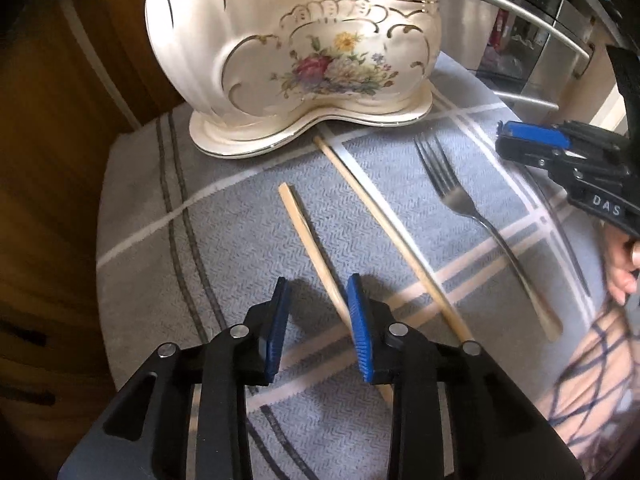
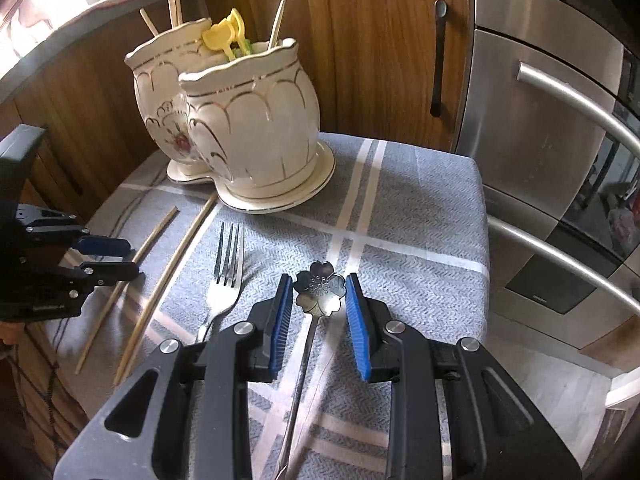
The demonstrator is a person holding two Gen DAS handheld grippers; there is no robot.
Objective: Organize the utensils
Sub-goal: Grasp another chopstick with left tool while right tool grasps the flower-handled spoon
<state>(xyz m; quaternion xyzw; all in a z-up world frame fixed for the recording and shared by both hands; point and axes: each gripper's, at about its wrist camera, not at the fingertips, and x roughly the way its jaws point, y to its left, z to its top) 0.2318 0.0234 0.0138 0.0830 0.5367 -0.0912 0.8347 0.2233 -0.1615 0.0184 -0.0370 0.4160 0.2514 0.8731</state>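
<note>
Kitchen corner, wood cabinet fronts behind and a stainless oven with curved bar handles at right; everything sits on a grey cloth with pale and dark stripes

Far left on the cloth, the left gripper hovers low with its blue pads spread apart, nothing pinched. The shorter chopstick lies flat and runs back under the gap, passing close by the right-hand pad — contact can't be confirmed from the left wrist view. Just right of it lies the longer chopstick, its far tip almost at the base of the cream floral ceramic holder. In the right wrist view the holder shows as a double-lobed pot on a shaped saucer, already holding a gold fork, pale sticks and some yellow plastic bits (exact items unclear).

Next right, a steel fork lies on the cloth, tines toward the holder, apart from the chopsticks.

Further right, the right gripper is low over a flower-shaped spoon — the bowl sits between the two spread blue pads, handle running back beneath the gripper body. Pads appear clear of the spoon on both sides, so released, not gripping
</note>
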